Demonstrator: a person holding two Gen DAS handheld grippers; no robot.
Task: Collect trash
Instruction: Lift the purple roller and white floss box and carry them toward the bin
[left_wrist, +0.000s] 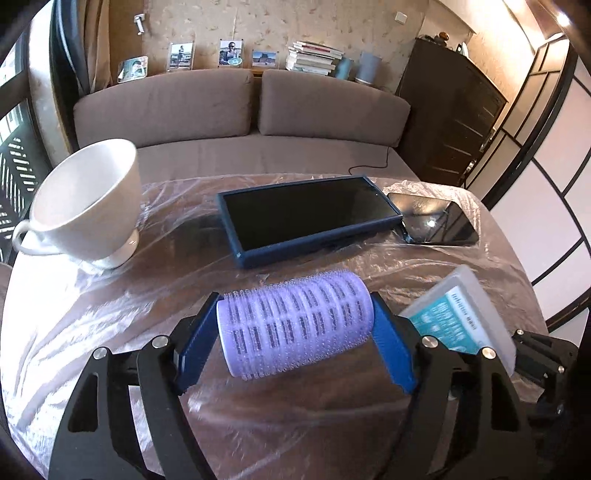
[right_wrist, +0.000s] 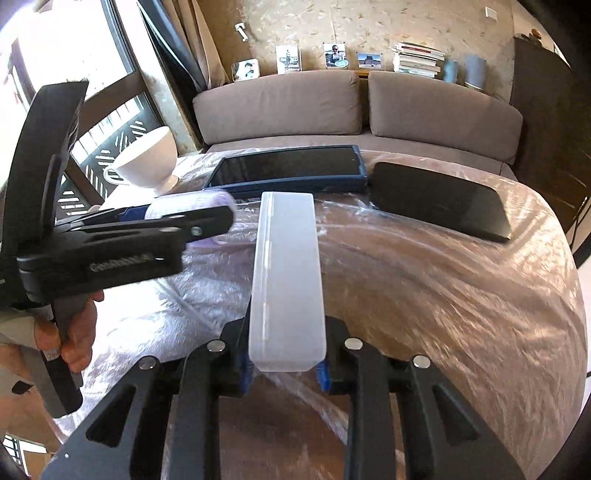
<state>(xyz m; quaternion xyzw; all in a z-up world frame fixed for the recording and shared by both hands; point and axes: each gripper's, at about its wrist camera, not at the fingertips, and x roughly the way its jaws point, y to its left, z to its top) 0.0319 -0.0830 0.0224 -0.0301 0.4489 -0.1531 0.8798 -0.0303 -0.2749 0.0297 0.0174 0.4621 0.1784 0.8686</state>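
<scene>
My left gripper (left_wrist: 295, 332) is shut on a purple hair roller (left_wrist: 295, 325), held crosswise between its blue pads just above the table. The roller also shows in the right wrist view (right_wrist: 192, 206), partly hidden behind the left gripper's black body (right_wrist: 122, 247). My right gripper (right_wrist: 284, 369) is shut on a frosted white plastic box (right_wrist: 286, 273), gripped at its near end and pointing away. In the left wrist view the box (left_wrist: 458, 317) shows a teal label at the right.
The round table (left_wrist: 110, 314) is covered in clear plastic film. On it stand a white cup (left_wrist: 88, 206), a tablet in a blue case (left_wrist: 306, 218) and a black phone (left_wrist: 439, 218). A brown sofa (left_wrist: 240, 107) lies behind.
</scene>
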